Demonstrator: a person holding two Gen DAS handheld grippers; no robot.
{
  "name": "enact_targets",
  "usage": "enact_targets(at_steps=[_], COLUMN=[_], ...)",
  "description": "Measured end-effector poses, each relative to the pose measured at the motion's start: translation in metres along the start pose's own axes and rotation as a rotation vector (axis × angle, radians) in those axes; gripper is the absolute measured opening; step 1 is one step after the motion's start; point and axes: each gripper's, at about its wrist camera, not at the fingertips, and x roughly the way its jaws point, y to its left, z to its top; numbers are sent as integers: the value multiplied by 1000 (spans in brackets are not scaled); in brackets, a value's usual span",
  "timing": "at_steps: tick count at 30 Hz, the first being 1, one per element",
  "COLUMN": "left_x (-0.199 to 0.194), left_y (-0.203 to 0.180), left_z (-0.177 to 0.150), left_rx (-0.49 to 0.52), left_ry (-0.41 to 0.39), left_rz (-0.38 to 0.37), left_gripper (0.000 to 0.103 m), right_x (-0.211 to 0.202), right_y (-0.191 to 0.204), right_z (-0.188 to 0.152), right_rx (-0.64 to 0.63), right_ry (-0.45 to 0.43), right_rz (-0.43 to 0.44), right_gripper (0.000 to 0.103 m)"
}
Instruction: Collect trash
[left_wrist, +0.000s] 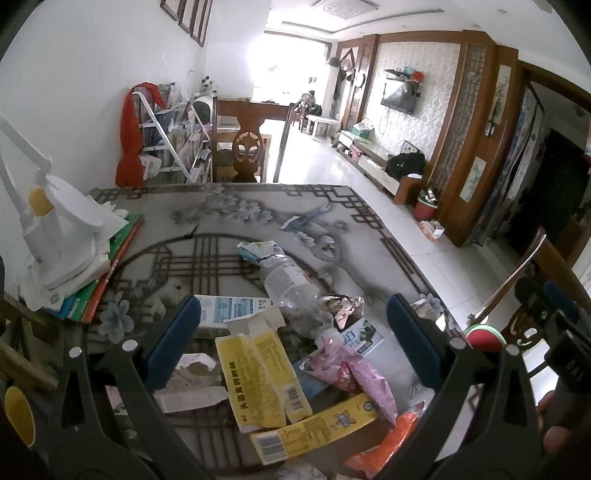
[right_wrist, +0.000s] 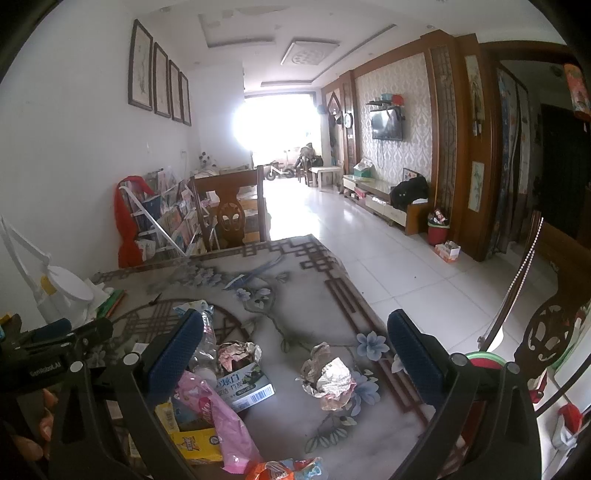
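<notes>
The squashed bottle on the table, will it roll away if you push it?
Probably not far: the bottle is crushed and dented, so it should wobble rather than roll. It looks empty, so likely light. Clear plastic may slip and crackle between the jaws.

Setting: home living room | wall-mounted TV (right_wrist: 386, 124) | framed pictures (right_wrist: 159, 88) | carved wooden chair (right_wrist: 229, 214) | tiled floor (right_wrist: 369, 258)

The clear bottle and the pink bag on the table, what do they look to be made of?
The bottle looks like thin clear plastic: see-through, dented and crushed. The pink bag seems a glossy plastic film wrapper, crinkled with shiny highlights, though foil lining can't be ruled out.
</notes>
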Motion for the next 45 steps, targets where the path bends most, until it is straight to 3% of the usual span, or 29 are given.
enact_targets(at_steps=[22,31,34,37,40,45], left_x=[9,16,19,21,28,37], left_y=[-5,17,35,56,81,122], left_z=[-6,-10,-16,-24,-31,-38], left_rx=[21,3,4,22,1,-76], left_ry=[25,49,68,82,114,190], left_rz=[17,34,64,131,194,225], left_gripper=[99,99,99,99,99,99], right_x=[0,10,17,32,45,98], right_y=[-2,5,9,22,38,53], right_z=[-5,-3,-4,-8,-17,-43], right_rx=[-11,-34,-55,-127,-190,-124], right_ry=[24,58,108,232,325,521], right_rz=[3,18,104,234,301,403], right_gripper=[96,96,96,96,96,96])
